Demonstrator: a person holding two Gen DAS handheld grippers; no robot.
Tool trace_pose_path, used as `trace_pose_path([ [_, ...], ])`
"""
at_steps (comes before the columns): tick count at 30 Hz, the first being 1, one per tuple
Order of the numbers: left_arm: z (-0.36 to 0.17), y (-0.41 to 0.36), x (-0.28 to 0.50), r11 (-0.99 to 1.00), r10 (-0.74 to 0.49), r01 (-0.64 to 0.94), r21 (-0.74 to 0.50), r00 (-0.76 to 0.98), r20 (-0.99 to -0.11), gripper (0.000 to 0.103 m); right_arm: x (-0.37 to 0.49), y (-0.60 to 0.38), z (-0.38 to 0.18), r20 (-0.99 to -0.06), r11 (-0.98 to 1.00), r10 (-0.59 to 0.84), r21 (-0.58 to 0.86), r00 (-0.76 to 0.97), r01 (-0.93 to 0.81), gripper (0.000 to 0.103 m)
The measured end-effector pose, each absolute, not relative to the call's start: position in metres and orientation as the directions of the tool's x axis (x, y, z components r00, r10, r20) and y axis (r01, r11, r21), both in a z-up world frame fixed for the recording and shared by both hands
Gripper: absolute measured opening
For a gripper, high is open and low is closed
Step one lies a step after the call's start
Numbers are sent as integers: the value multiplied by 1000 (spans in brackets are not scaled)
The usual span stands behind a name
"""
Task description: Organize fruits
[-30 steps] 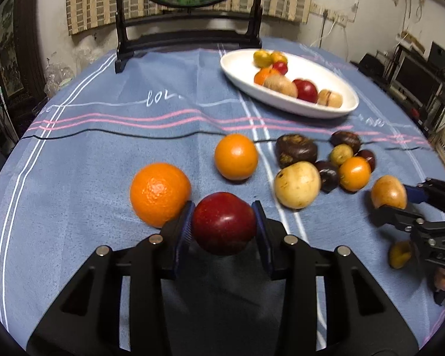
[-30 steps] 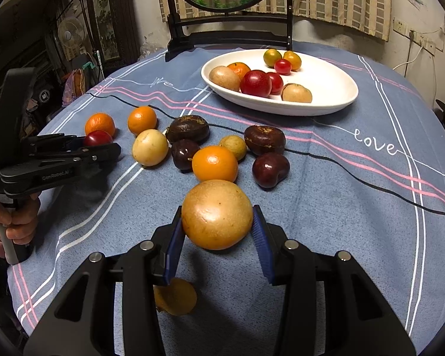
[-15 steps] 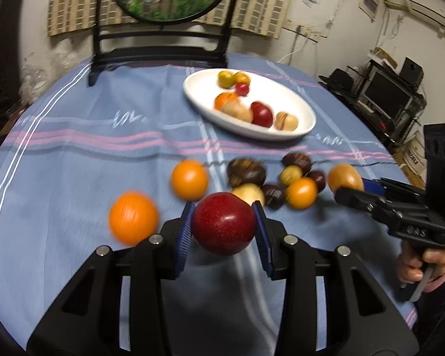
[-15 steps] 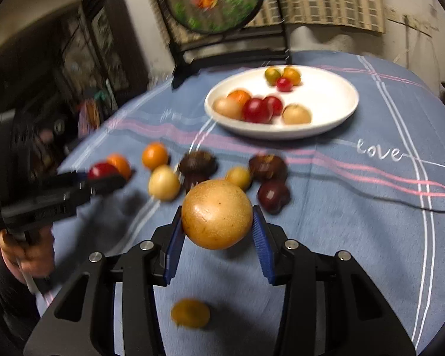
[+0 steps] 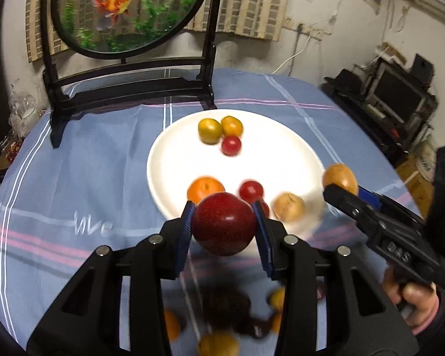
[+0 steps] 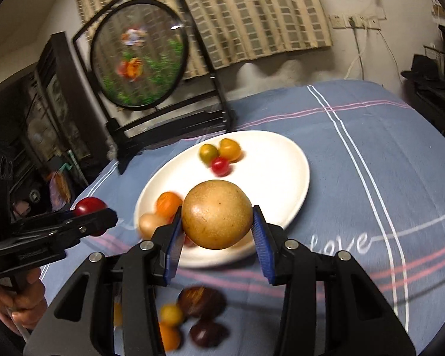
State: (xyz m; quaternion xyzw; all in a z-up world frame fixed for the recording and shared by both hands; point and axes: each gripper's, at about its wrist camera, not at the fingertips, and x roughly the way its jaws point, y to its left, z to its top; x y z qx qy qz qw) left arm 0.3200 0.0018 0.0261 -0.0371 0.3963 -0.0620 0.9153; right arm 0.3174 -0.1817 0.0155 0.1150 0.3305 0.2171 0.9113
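Observation:
My left gripper [image 5: 224,228] is shut on a dark red round fruit [image 5: 224,224], held above the near rim of the white oval plate [image 5: 270,160]. My right gripper [image 6: 216,222] is shut on a tan-brown round fruit [image 6: 216,213] over the plate's [image 6: 276,172] near edge. Each gripper shows in the other's view: the right gripper [image 5: 341,188] comes in from the right with its tan fruit [image 5: 339,176], and the left gripper [image 6: 98,216] from the left with its red fruit [image 6: 89,206]. The plate holds several small fruits, among them a red tomato [image 5: 231,145].
Loose dark and orange fruits [image 5: 225,305] [image 6: 201,296] lie blurred on the blue tablecloth under the fingers. A round fish picture on a black stand [image 5: 127,12] rises behind the plate. Dark electronics [image 5: 400,89] crowd the right. A hand [image 5: 412,296] grips the right tool.
Both grippers have travelled forward and upward from the loose fruits to the plate, each keeping its fruit. The loose fruits have slid below the fingers. The right view has tilted.

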Motion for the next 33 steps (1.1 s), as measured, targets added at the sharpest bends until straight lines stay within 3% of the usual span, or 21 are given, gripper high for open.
trace_pose_path([
  [14, -8, -12, 382, 998, -56, 54, -29, 628, -776, 40, 367, -163, -18, -650, 898, 439, 292, 621, -330, 45],
  [16, -9, -16, 382, 999, -37, 53, -5, 622, -782, 52, 367, -162, -17, -654, 897, 439, 283, 616, -339, 48],
  [17, -8, -17, 381, 999, -38, 52, -7, 624, -780, 63, 367, -162, -16, -653, 893, 447, 289, 611, -344, 54],
  [20, 3, -15, 371, 999, -30, 46, -1, 653, -757, 70, 361, -165, -8, -627, 885, 465, 302, 625, -355, 59],
  [24, 29, -9, 340, 999, 26, 8, 45, 713, -701, 95, 341, -173, 15, -584, 880, 476, 310, 658, -361, 64],
  [33, 35, 10, 228, 999, -24, 32, 1, 761, -649, 100, 271, -178, 32, -554, 901, 434, 280, 710, -332, 65],
])
